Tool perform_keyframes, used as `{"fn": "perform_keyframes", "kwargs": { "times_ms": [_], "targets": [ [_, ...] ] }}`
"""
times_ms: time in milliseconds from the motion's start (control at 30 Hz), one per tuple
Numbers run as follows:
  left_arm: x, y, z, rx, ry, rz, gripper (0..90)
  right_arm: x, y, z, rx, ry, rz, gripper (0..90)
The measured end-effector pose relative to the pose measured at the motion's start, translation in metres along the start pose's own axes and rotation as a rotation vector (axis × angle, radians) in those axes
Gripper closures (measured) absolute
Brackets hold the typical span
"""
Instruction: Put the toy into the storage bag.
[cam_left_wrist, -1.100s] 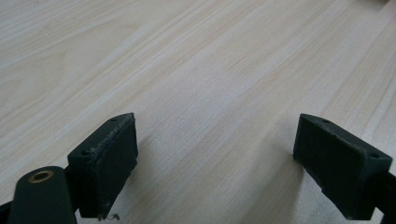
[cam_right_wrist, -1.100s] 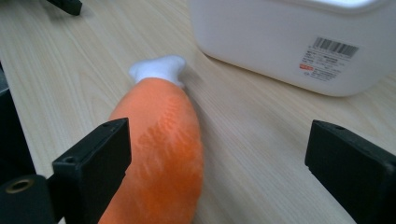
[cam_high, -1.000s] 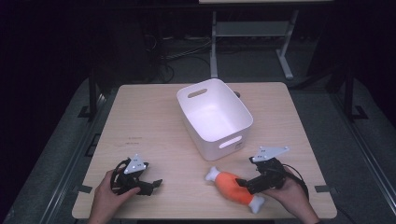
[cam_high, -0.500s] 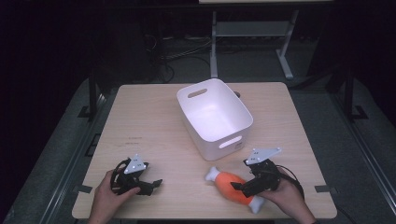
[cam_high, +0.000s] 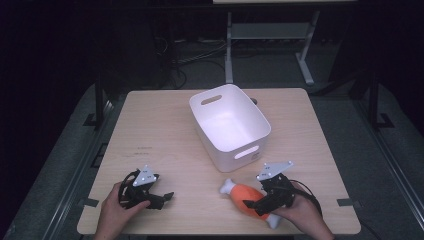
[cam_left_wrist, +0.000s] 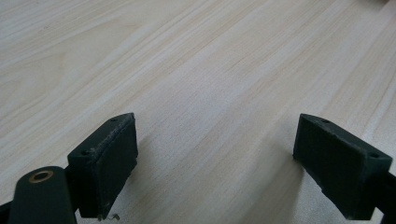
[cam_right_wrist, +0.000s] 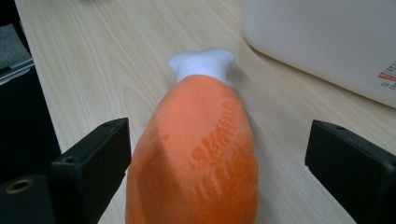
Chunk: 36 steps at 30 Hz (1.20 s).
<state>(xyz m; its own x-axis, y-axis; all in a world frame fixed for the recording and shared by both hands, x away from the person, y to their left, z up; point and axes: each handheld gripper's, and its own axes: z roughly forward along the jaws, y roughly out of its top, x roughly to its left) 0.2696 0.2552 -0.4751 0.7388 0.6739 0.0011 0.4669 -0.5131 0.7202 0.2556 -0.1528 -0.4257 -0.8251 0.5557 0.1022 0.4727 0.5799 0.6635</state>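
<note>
Right gripper (cam_high: 259, 204) had shifted left and down in the high view since the earlier frames, coming over the orange plush drumstick (cam_high: 248, 196). Jaws stood wide either side of the toy, pads not pressing it. Drumstick lay on the desk (cam_high: 165, 130) at lower right of centre, just below the white bin (cam_high: 229, 124). Left gripper (cam_high: 161, 199) stayed put lower left, jaws wide, holding nothing.

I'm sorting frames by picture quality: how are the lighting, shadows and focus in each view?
High view: table lit, surroundings almost black, white bin bright inside. Left gripper view: sharp wood grain, soft shadows under the left claw. Right gripper view: orange plush drumstick slightly soft up close, bin wall pale and near glare, right claw dark.
</note>
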Motion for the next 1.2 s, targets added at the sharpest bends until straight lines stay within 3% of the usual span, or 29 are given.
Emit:
{"fn": "perform_keyframes", "kwargs": {
  "times_ms": [333,800,1200],
  "targets": [
    [0.0,0.0,0.0,0.0,0.0,0.0,12.8,0.003,-0.001,0.008,0.031,0.008,-0.001,0.0],
    [0.0,0.0,0.0,0.002,0.0,0.002,12.8,0.007,-0.003,0.02,0.068,0.026,-0.008,0.0],
    [0.0,0.0,0.0,0.001,0.0,0.001,12.8,0.01,-0.006,0.031,0.111,0.009,-0.028,0.0]
  ]
}}
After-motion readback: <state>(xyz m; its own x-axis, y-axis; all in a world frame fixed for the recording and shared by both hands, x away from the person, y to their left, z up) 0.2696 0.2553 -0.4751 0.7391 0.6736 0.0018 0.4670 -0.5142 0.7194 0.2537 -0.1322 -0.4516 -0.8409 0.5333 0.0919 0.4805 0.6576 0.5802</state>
